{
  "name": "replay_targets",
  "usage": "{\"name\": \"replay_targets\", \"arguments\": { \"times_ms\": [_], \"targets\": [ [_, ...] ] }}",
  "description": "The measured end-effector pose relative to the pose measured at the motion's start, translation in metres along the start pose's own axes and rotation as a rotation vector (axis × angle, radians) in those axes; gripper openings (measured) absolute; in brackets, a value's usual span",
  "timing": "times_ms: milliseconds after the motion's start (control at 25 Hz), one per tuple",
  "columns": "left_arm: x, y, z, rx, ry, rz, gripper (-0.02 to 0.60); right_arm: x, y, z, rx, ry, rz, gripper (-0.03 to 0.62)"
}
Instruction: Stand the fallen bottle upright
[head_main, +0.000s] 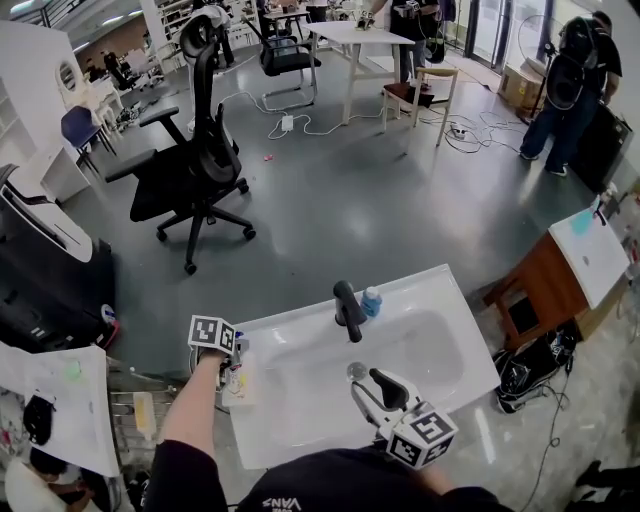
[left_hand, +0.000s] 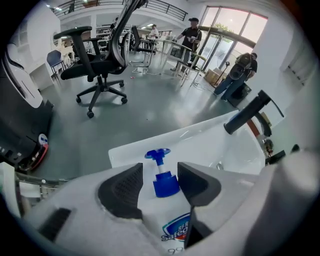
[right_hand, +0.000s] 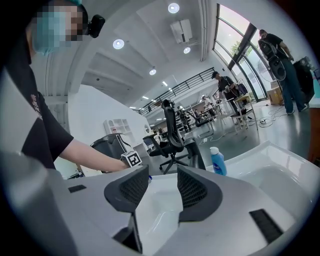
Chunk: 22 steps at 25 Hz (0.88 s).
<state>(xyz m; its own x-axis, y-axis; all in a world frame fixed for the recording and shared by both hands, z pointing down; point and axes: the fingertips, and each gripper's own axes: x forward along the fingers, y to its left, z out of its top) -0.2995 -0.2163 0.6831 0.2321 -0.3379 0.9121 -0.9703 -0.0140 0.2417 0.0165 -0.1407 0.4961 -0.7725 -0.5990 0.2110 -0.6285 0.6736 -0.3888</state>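
On sink (head_main: 292, 324) left rim, soap bottle (left_hand: 165, 185) lies on its side. Left gripper (left_hand: 160, 173) straddles its pump neck, jaws apart, not pinching; right gripper (right_hand: 161, 188) parted, empty, over basin

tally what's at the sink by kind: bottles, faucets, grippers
Bottles: 2 (white pump bottle lying down, blue bottle standing)
Faucet: 1
Grippers: 2 (left gripper, right gripper)
Total: 5
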Motion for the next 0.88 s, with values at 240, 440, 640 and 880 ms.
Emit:
{"name": "replay_targets", "arguments": {
  "times_ms": [240,440,640,880],
  "targets": [
    [0.001,-0.002,-0.001,0.043,-0.006,-0.002,0.212,0.006,0.004,-0.006,-0.004,0.02,0.023,0.166],
    [-0.003,-0.005,0.002,0.071,-0.035,0.017,0.172,0.01,0.007,-0.008,-0.003,0.035,0.035,0.166],
    [-0.005,-0.01,-0.003,0.089,-0.036,0.005,0.164,0.009,0.009,-0.008,-0.004,0.03,0.034,0.166],
    [-0.025,-0.023,0.016,0.126,-0.138,-0.037,0.153,0.009,0.01,-0.011,-0.002,0.018,0.025,0.166]
  ]
}}
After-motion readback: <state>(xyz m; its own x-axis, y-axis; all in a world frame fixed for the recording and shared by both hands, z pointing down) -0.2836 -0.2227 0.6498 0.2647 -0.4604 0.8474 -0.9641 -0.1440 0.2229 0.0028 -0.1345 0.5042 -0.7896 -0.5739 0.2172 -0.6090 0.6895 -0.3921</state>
